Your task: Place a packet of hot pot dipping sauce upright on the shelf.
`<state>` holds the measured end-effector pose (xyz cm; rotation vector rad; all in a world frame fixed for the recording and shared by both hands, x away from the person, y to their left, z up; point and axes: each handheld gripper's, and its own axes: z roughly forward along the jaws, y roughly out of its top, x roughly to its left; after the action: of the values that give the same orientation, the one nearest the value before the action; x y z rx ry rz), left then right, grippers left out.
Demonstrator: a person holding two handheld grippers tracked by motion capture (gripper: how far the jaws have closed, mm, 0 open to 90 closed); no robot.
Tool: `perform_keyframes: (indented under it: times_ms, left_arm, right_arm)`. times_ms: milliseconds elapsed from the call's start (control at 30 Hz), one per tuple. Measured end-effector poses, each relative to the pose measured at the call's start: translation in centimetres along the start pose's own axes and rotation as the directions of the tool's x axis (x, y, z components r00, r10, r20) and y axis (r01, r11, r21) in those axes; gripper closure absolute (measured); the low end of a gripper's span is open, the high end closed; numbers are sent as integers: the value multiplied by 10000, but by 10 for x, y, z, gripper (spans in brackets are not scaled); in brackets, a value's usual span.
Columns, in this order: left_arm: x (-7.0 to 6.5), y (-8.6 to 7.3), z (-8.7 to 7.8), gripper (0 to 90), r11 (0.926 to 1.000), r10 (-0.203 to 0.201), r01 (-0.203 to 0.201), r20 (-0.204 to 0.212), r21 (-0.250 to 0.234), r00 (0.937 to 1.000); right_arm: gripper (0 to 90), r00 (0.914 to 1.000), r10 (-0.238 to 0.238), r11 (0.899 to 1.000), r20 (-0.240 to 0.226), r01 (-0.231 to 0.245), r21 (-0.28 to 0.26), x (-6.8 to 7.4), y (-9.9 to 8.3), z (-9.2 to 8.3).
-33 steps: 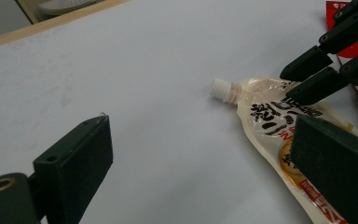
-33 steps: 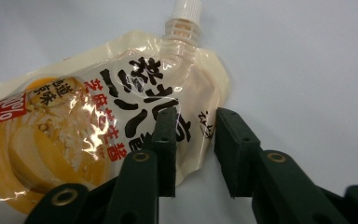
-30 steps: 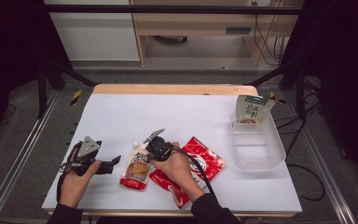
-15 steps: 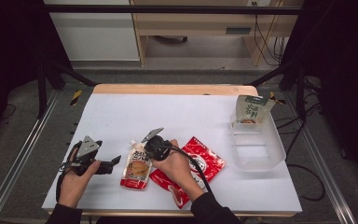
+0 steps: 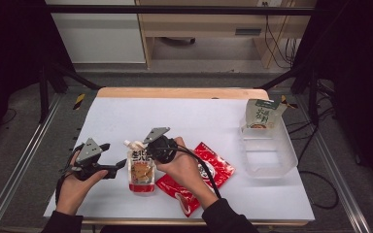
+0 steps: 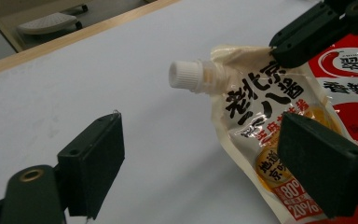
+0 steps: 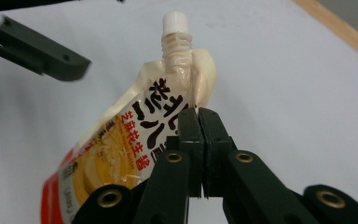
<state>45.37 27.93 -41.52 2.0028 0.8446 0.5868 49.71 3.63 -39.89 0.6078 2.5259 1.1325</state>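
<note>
Our right tongs [image 7: 199, 116] pinch the pouch [image 7: 135, 140] edge; left tongs [image 6: 214, 163], closing yet unclenched, should seize it below the cap [image 6: 184, 74].

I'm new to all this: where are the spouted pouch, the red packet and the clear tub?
spouted pouch [image 5: 140, 170], high view, printed front.
red packet [image 5: 220, 167], high view, right corner.
clear tub [image 5: 291, 158], high view, right rim.

from my end the spout pouch [image 6: 265, 126] runs off the bottom edge in the left gripper view. my right hand [image 5: 184, 167] covers part of the red packet [image 5: 213, 172]; its small print is unreadable.
</note>
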Motion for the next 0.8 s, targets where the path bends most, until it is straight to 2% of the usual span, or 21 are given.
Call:
perform_keyframes:
  times_ms: [133,233,333,433,567,733,800]
  left_arm:
    - [-1,4,2,199,9999,120,-120,114,7,9999]
    - [-1,8,2,218,9997,183,-179,282,-135,9994]
    - [-2,14,2,250,9990,442,-437,410,-125,9982]
    - [-2,15,2,283,9990,367,-354,524,-255,9980]
    - [-2,16,1,305,9985,520,-506,722,-218,9960]
    - [-2,18,1,334,9983,519,-491,941,-312,9942]
    - [-2,19,2,397,9977,649,-624,1031,-274,9926]
  right_arm:
    - [899,9991,-429,9988,-64,428,-245,4,11,-12]
    - [899,9986,-520,9980,-77,517,-365,5,14,-15]
    - [899,9978,-641,9968,-141,634,-482,9,15,-18]
    - [899,9970,-745,9957,-211,732,-563,10,15,-20]
    - [900,9955,-887,9941,-341,864,-658,13,15,-23]
    - [899,9933,-1046,9920,-483,1007,-763,17,16,-27]
    - [899,9923,-1119,9910,-528,1076,-794,20,16,-29]
